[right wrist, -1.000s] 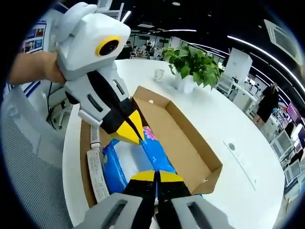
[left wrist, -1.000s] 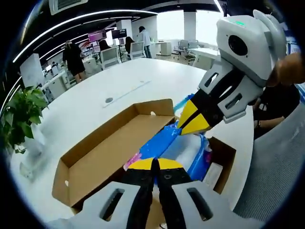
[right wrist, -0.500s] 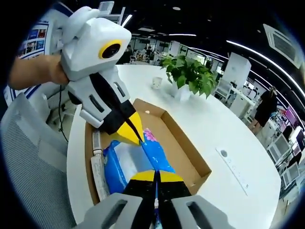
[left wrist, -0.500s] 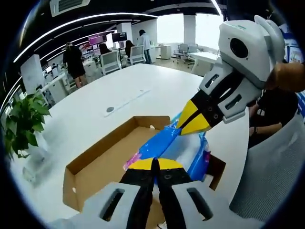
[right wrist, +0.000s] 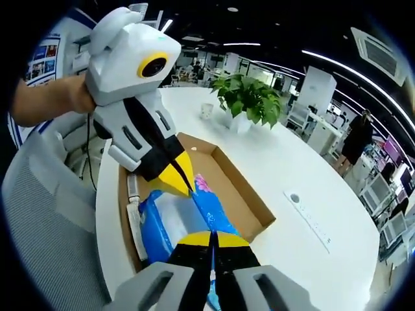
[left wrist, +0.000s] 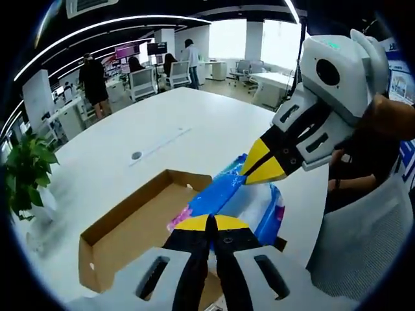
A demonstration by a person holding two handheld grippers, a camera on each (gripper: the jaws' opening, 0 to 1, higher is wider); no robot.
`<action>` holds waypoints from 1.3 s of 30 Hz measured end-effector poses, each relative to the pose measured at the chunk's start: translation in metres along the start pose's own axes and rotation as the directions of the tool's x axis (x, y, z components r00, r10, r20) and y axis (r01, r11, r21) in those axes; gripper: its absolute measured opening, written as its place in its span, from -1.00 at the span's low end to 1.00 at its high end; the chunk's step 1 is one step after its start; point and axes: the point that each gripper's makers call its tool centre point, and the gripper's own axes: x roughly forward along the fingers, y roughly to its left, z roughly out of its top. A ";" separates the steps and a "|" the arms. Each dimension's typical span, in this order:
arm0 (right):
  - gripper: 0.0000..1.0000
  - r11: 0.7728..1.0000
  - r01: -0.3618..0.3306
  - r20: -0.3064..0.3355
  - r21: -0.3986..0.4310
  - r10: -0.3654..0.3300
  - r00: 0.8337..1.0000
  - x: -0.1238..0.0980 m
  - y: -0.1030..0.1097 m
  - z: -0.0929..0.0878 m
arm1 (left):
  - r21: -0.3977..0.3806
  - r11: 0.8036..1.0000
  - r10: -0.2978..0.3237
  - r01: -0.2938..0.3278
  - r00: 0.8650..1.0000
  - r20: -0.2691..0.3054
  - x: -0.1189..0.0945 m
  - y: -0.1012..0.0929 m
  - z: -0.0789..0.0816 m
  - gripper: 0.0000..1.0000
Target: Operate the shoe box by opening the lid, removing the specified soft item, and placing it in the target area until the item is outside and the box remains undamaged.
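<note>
Together, the left claw [left wrist: 209,225] and right claw [right wrist: 212,240] pinch the blue soft pack [right wrist: 170,223], its print unreadable, above the open shoe box [left wrist: 133,234].

Beyond the open shoe box [left wrist: 133,233], the white table [left wrist: 188,129] lies bare and passable; a potted plant [right wrist: 249,100] and cup [right wrist: 207,111] stand past the box's far end.

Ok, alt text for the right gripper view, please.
Both grippers pinch a blue soft package above an open cardboard shoe box on a white table: right gripper from below, left gripper from upper left. A potted plant stands behind.
</note>
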 end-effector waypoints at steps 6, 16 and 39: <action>-1.00 1.000 0.014 -0.005 0.007 -0.013 1.000 -0.019 -0.012 -0.009 | 0.017 1.000 -0.026 0.025 1.000 0.009 0.007 -0.016 0.016 -1.00; -1.00 0.999 0.026 -0.019 0.022 -0.026 0.999 -0.043 -0.033 -0.026 | 0.017 0.998 -0.055 0.054 0.998 0.021 0.024 -0.037 0.039 -1.00; -1.00 0.996 0.073 -0.086 0.053 -0.068 0.994 -0.075 -0.077 -0.082 | 0.030 0.991 -0.135 0.134 0.991 0.017 0.079 -0.080 0.076 -1.00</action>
